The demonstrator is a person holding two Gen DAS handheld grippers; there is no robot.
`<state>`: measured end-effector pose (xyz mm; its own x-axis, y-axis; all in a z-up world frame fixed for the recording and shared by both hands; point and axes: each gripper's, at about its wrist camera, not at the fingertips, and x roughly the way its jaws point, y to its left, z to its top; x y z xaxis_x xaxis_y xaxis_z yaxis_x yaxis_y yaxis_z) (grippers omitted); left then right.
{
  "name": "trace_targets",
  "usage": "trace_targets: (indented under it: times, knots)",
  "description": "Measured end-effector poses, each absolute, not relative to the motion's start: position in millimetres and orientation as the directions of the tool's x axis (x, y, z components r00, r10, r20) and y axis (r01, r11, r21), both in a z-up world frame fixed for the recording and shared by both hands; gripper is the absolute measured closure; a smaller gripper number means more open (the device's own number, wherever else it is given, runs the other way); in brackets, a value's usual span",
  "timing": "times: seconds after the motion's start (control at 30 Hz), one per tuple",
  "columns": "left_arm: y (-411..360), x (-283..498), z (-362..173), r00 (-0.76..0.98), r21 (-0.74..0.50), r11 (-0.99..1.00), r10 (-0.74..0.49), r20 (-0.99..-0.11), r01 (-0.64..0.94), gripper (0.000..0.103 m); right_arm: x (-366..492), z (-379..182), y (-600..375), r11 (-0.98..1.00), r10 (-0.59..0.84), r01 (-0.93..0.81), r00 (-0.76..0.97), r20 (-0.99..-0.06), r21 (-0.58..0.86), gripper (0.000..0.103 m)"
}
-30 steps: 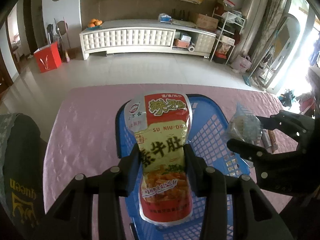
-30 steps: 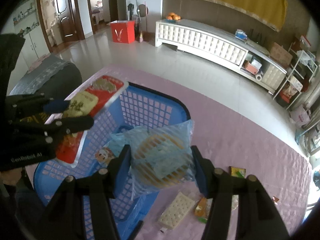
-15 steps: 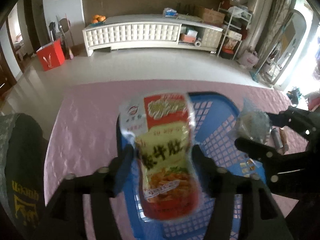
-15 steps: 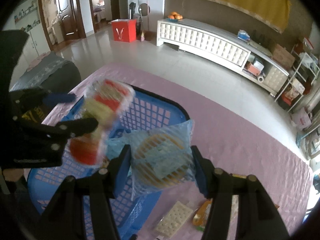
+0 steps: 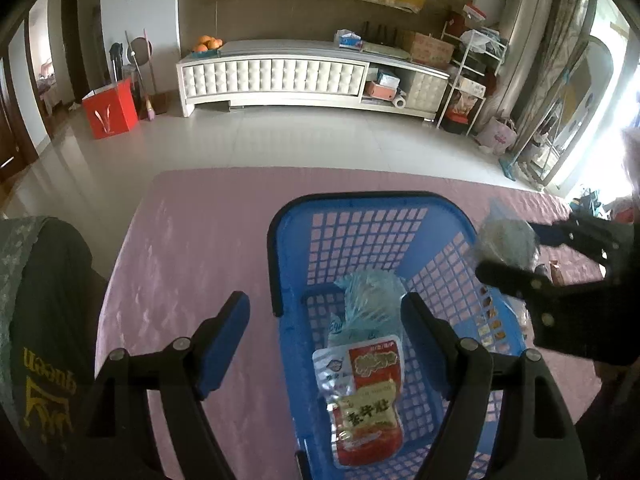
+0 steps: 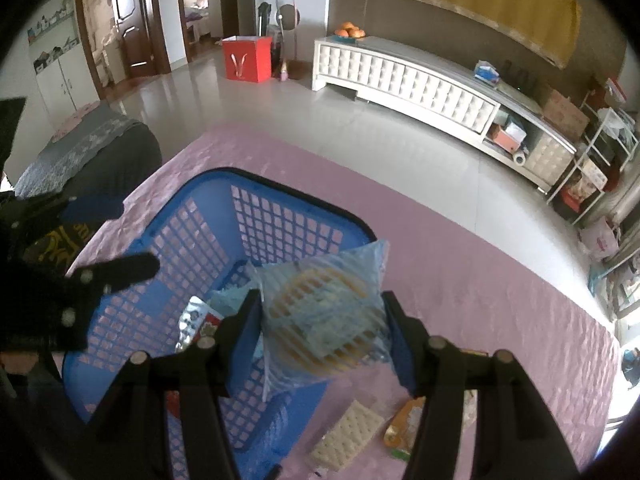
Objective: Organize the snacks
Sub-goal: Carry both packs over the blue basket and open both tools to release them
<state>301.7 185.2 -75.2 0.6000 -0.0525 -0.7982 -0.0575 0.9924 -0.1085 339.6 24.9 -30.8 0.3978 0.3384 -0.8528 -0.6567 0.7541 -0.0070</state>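
- Risk is being carried mainly by the clear blue-striped biscuit bag (image 6: pixel 324 312), which is being held above the near rim of the blue basket (image 6: pixel 280 216) and not squarely over its floor; if it is being let go from there, it is judged likely to catch the rim or slide out onto the pink-covered worktop (image 6: pixel 500 280).
- Crushing is being risked as well: the round biscuits inside look brittle, and a harder squeeze is judged likely to crack them.
- Collision is being risked between the two tools, since both are being held close together over the same basket.
- Loose snacks, a white cracker pack (image 6: pixel 346 434) and an orange packet (image 6: pixel 404 426), are being left on the worktop just beside the basket and remain to be collected.
- The left hand-held gripper (image 5: pixel 324 340) is being spread wide, its jaws opening, with nothing pinched; it is hovering above the basket's left side.
- The red and yellow snack pouch (image 5: pixel 366 396) is lying flat on the basket floor, partly over a pale blue bag (image 5: pixel 366 292), clear of both pads.
- The right hand-held gripper (image 6: pixel 320 320) is being kept partly closed, pinching the biscuit bag by its two sides, with the bag bulging between the pads.
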Motion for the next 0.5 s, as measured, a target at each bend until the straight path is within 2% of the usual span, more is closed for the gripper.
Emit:
trace_targets:
  times: [0.17, 0.23, 0.37, 0.5]
  knots:
    - [182.7, 297.4, -75.7, 0.600, -0.086, 0.995, -0.042, -0.799, -0.046, 0.027, 346.1, -40.4, 39.7, 0.746, 0.311, -0.666, 0.390, -0.867, -0.032, 0.040]
    - [184.7, 297.3, -75.9, 0.602, -0.082, 0.996, -0.038, -0.798, -0.046, 0.027, 349.8, -44.4, 43.3, 0.752, 0.296, -0.657, 0.408, -0.864, -0.052, 0.037]
    - [186.4, 295.1, -76.0, 0.601, -0.088, 0.994, -0.035, -0.798, -0.059, 0.027, 351.6, -49.3, 43.2, 0.771, 0.244, -0.628, 0.439, -0.865, -0.101, 0.016]
    - [184.6, 285.5, -72.5, 0.603, -0.078, 0.995, -0.024, -0.797, -0.064, 0.027, 350.5, -39.0, 26.5, 0.810, 0.250, -0.583, 0.439, -0.863, -0.062, 0.009]
